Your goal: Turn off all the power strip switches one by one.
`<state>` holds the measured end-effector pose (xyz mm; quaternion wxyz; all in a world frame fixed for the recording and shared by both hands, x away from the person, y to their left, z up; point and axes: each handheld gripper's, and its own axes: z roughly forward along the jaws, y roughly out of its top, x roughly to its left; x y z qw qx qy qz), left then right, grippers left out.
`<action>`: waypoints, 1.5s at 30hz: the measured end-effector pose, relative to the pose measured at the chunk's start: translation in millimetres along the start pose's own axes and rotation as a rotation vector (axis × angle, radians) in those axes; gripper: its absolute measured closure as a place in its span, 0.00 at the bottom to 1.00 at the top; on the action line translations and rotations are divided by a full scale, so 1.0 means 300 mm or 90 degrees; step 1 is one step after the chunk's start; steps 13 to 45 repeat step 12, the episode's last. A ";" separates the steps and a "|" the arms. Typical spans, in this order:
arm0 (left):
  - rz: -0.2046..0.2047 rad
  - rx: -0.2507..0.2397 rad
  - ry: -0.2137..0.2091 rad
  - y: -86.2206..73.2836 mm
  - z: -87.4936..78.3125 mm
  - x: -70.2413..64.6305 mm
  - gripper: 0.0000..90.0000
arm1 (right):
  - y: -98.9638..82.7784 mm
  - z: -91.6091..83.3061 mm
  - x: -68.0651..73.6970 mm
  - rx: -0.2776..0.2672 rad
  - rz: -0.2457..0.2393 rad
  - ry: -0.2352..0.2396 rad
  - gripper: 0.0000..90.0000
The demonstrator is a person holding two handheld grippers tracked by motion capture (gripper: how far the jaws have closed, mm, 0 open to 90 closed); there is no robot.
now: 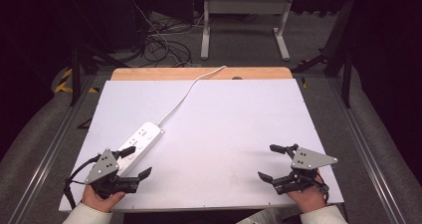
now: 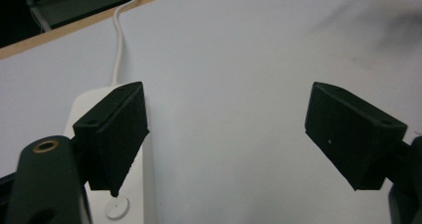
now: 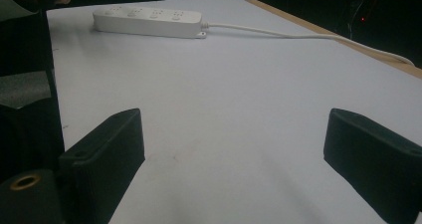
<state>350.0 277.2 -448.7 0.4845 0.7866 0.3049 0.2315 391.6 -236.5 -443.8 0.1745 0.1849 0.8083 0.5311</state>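
A white power strip (image 1: 143, 138) lies on the left part of the white tabletop (image 1: 224, 119), and its white cable (image 1: 191, 87) runs off over the far edge. My left gripper (image 1: 139, 161) sits at the strip's near end, open. In the left gripper view (image 2: 226, 134) one jaw hangs over the strip (image 2: 137, 196) and the other over bare tabletop, with nothing between the pads. At the near right my right gripper (image 1: 267, 162) stands open over bare tabletop, empty in its own view too (image 3: 234, 149). From there the strip (image 3: 149, 21) lies far off.
A wooden board edge (image 1: 149, 73) shows behind the white top. Beyond it are a grey table frame (image 1: 244, 15) and loose cables on the floor (image 1: 164, 45). Metal rails (image 1: 54, 139) run along both sides.
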 end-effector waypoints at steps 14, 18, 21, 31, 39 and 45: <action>-0.059 -0.008 -0.022 -0.035 -0.012 0.020 0.18 | -0.004 0.010 -0.009 0.004 0.014 0.019 0.10; -0.059 -0.008 -0.022 -0.035 -0.012 0.020 0.18 | -0.004 0.010 -0.009 0.004 0.014 0.019 0.10; -0.059 -0.008 -0.022 -0.035 -0.012 0.020 0.18 | -0.004 0.010 -0.009 0.004 0.014 0.019 0.10; -0.059 -0.008 -0.022 -0.035 -0.012 0.020 0.18 | -0.004 0.010 -0.009 0.004 0.014 0.019 0.10; -0.059 -0.008 -0.022 -0.035 -0.012 0.020 0.18 | -0.004 0.010 -0.009 0.004 0.014 0.019 0.10; -0.059 -0.008 -0.022 -0.035 -0.012 0.020 0.18 | -0.004 0.010 -0.009 0.004 0.014 0.019 0.10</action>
